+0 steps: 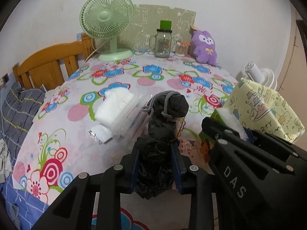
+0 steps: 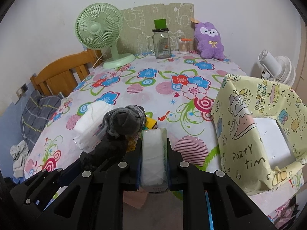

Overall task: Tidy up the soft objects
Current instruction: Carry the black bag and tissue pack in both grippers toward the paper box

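My left gripper [image 1: 156, 164] is shut on a black drawstring pouch [image 1: 163, 132] with a grey cord, held upright above the table's near edge; the pouch also shows in the right wrist view [image 2: 122, 122]. My right gripper [image 2: 154, 161] is shut on a clear packet of white tissue [image 2: 153, 153], held just right of the pouch; the right gripper shows in the left wrist view [image 1: 249, 163]. A second white tissue pack [image 1: 113, 107] lies on the flowered tablecloth [image 1: 153, 80]. A purple plush toy [image 1: 205, 48] sits at the far edge.
A yellow party-print box [image 2: 259, 126] with an open top stands at the right. At the back are a green desk fan [image 1: 107, 26], a glass jar mug [image 1: 163, 44] and a cotton-swab tub [image 1: 181, 48]. A white fan [image 2: 276, 69] and a wooden headboard [image 1: 49, 65] flank the table.
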{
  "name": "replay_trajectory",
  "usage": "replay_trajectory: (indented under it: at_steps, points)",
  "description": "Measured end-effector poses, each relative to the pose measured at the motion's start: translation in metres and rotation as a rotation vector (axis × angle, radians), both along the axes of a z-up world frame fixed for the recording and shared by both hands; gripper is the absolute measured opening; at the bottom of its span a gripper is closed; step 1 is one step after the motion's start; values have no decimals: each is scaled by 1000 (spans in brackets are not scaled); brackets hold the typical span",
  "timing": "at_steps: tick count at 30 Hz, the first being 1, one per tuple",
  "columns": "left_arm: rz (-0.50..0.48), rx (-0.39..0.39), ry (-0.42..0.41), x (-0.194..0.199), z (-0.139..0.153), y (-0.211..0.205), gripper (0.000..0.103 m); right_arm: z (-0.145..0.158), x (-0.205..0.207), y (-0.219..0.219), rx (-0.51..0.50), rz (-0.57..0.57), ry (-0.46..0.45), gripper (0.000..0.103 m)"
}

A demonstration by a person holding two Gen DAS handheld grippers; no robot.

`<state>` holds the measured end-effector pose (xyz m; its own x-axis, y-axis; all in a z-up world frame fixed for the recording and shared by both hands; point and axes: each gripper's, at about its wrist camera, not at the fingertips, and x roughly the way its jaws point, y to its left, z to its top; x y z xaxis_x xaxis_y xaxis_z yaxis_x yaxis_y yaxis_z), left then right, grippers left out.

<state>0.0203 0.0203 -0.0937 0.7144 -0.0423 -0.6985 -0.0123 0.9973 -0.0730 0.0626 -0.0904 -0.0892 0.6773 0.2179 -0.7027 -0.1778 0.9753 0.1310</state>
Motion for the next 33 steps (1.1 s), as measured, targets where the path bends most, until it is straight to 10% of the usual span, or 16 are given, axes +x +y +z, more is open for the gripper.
replay_trajectory:
  at_steps: [33]
  points:
    - [-15,20,-144,6,78,-25,30,81,-2,-25,28,-18,-136,22]
